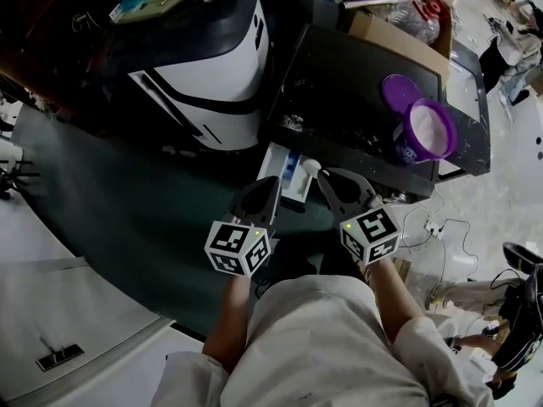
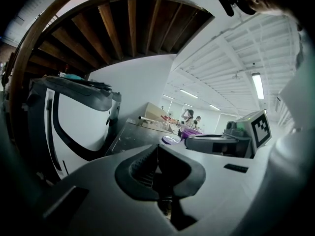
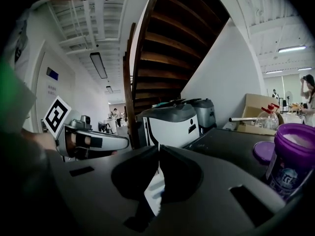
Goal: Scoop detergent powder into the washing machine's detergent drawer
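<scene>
The washing machine has a dark top. On it stands an open purple tub of white powder, its purple lid lying beside it. The white detergent drawer is pulled out from the machine's front, with blue inside. My left gripper is shut just over the drawer's near end. My right gripper is shut beside it, and a small white rounded thing sits at its tip; I cannot tell whether it is held. In the right gripper view, the shut right gripper shows the drawer below, with the tub at the right.
A white-and-black appliance stands left of the washing machine. A cardboard box with a spray bottle sits behind it. Cables and a power strip lie on the floor at the right. People stand far off in the left gripper view.
</scene>
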Demonstrator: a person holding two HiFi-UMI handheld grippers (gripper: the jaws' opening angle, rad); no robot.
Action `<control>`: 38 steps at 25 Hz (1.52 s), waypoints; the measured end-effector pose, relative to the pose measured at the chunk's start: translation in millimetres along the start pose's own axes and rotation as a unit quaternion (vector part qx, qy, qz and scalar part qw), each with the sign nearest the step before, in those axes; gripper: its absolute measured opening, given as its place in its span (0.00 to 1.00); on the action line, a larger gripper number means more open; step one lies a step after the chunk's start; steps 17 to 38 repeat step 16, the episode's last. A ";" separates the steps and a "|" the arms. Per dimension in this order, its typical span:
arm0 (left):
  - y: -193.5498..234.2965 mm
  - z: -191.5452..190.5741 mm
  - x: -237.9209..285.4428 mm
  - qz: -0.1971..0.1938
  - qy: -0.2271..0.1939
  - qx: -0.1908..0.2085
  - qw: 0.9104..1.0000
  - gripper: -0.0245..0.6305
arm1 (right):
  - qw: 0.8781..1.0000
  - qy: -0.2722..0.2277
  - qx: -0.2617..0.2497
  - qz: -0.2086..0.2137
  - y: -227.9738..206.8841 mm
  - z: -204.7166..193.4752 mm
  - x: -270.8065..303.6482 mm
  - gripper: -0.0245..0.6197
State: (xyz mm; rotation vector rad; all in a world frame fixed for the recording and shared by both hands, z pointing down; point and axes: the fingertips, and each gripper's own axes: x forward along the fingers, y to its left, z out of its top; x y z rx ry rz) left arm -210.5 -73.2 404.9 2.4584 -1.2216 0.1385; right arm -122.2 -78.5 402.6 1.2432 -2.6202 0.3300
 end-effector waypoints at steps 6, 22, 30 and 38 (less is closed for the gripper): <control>-6.5 9.8 4.1 -0.007 -0.005 0.007 1.000 0.07 | 1.000 -0.017 0.009 0.002 1.1 16.7 -10.6 0.06; -12.9 20.7 6.7 -0.013 -0.012 0.018 1.000 0.07 | 1.000 -0.020 0.006 0.005 3.0 24.3 -15.2 0.06; -12.9 20.7 6.7 -0.013 -0.012 0.018 1.000 0.07 | 1.000 -0.020 0.006 0.005 3.0 24.3 -15.2 0.06; -12.9 20.7 6.7 -0.013 -0.012 0.018 1.000 0.07 | 1.000 -0.020 0.006 0.005 3.0 24.3 -15.2 0.06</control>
